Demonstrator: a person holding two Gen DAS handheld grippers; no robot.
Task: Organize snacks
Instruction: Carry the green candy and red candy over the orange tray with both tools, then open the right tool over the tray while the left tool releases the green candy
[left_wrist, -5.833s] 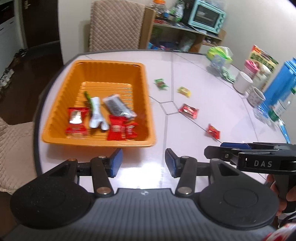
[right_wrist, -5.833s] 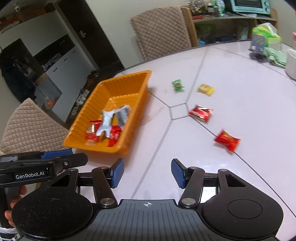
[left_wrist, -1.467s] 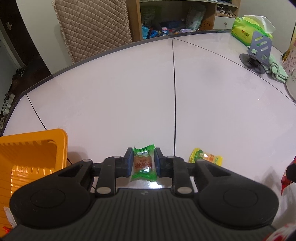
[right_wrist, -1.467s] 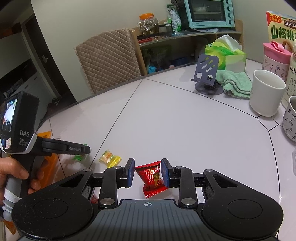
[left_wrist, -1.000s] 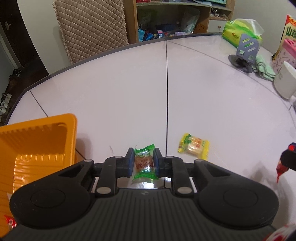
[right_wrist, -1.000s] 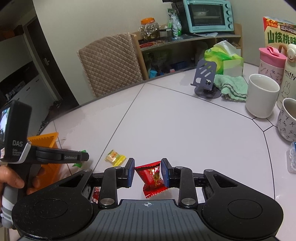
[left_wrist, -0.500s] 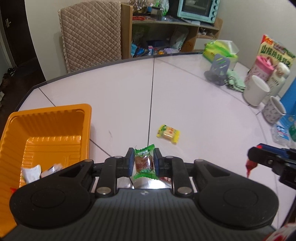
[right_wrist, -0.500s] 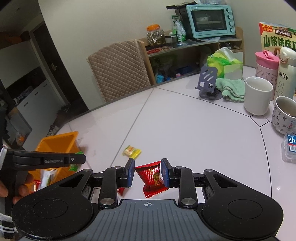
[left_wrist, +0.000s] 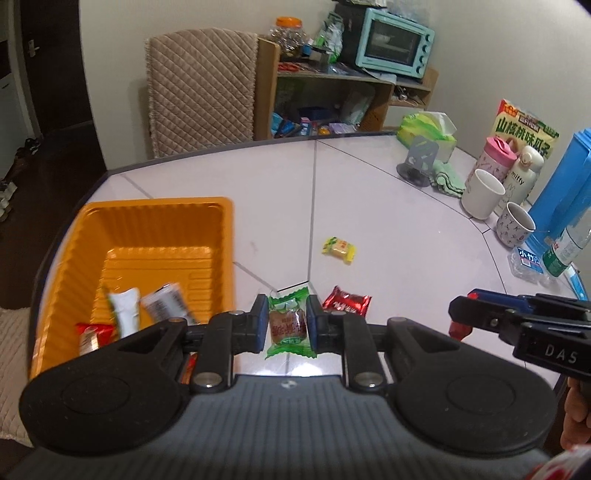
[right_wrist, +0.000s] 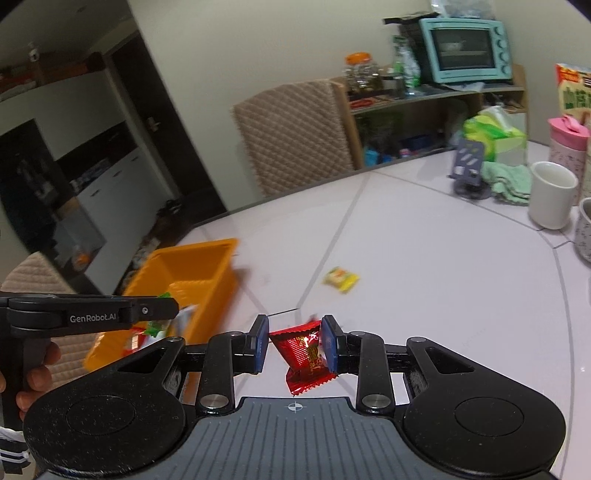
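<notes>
While left gripper (left_wrist: 286, 325) pinches green candy (left_wrist: 288, 323), orange tray (left_wrist: 225, 236) just left

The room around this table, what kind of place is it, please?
Most likely the dining area of a home. A padded chair stands at a large white table, a small toaster oven sits on a cluttered wooden shelf, and mugs stand at the table's edge.

Glossy table (left_wrist: 388, 229), ribbed plastic tray (left_wrist: 66, 258)
</notes>
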